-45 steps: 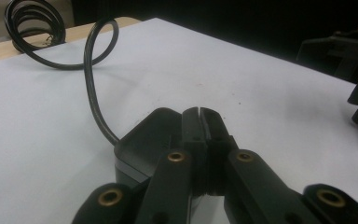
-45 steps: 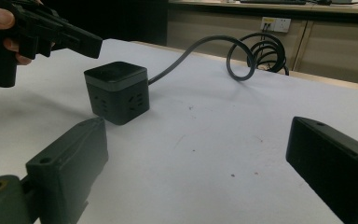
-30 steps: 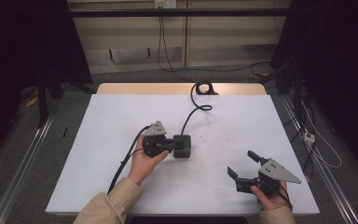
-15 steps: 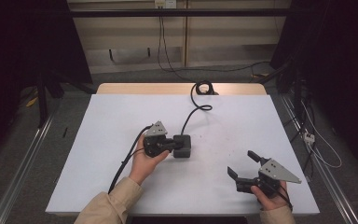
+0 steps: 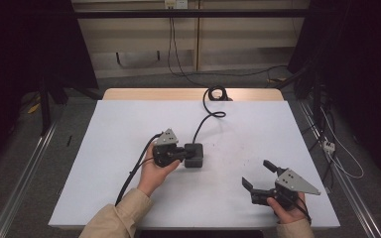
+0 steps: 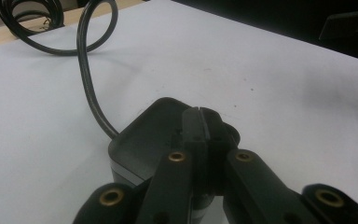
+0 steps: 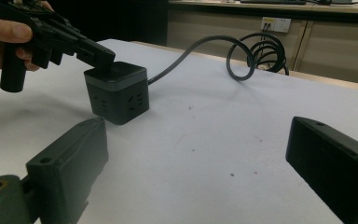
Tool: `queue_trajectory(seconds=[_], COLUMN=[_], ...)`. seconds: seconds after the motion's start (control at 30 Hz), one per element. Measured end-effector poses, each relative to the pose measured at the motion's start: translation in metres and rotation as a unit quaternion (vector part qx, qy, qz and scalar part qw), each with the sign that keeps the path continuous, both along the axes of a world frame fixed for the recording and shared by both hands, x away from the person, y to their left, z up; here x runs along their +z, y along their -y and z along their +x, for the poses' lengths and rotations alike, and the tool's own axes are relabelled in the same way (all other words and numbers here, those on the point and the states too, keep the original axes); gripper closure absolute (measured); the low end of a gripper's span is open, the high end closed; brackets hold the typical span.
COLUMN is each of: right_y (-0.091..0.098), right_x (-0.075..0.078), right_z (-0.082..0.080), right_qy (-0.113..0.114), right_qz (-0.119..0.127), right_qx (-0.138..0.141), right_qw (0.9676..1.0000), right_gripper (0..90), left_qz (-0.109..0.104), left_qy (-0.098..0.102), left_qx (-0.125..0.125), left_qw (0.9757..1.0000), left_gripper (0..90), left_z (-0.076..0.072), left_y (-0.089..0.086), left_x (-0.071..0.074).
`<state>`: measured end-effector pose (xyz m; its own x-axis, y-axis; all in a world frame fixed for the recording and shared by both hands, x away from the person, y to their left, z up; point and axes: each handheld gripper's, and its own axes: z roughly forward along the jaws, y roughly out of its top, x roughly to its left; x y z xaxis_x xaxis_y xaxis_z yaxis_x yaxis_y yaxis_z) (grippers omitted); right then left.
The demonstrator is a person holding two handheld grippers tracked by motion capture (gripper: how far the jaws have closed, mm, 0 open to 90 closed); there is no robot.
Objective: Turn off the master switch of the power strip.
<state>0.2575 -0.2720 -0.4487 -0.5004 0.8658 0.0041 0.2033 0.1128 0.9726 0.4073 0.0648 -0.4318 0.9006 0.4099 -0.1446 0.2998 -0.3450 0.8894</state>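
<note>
White tabletop [image 5: 129, 129] with a dark socket cube [image 5: 194, 155] near its centre; left gripper [image 5: 182, 154], jaws closed together, rests on the cube's top; right gripper [image 5: 259, 174], jaws wide, lies well apart.

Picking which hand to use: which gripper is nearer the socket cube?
Left. The left gripper has its shut jaws on top of the socket cube; the right gripper sits open, well off toward the table's near right.

Left gripper [image 5: 182, 154]: jaws pressed together, pointing toward 3 o'clock. Right gripper [image 5: 258, 174]: jaws spread wide, pointing toward 10 o'clock.
</note>
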Motion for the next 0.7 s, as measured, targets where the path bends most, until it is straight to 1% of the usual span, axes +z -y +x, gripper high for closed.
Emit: queue_trajectory(seconds=[0.2, 0.53, 0.67, 0.7], right_y=[-0.0008, 0.0000, -0.0003, -0.0004], right_x=[-0.0001, 0.0002, 0.0001, 0.0001], right_z=[-0.0001, -0.0006, -0.0005, -0.0005], right_qy=[-0.002, 0.000, 0.000, -0.001], right_qz=[0.003, 0.000, -0.001, -0.001], right_qx=[-0.001, 0.000, 0.001, 0.001], right_qw=[1.0000, 1.0000, 1.0000, 1.0000], right_gripper=[5.3, 5.3, 5.3, 5.3], left_qz=[0.004, 0.004, 0.005, 0.004], left_qy=[0.008, 0.008, 0.012, 0.010], left_qx=[0.000, 0.000, 0.000, 0.000], left_qw=[1.0000, 1.0000, 0.9999, 0.9999], left_gripper=[90.0, 90.0, 90.0, 90.0], left_z=[-0.0005, -0.0008, -0.0008, -0.0008], left_y=[0.0014, 0.0027, 0.0026, 0.0026], left_x=[-0.0002, -0.0002, -0.0002, -0.0004])
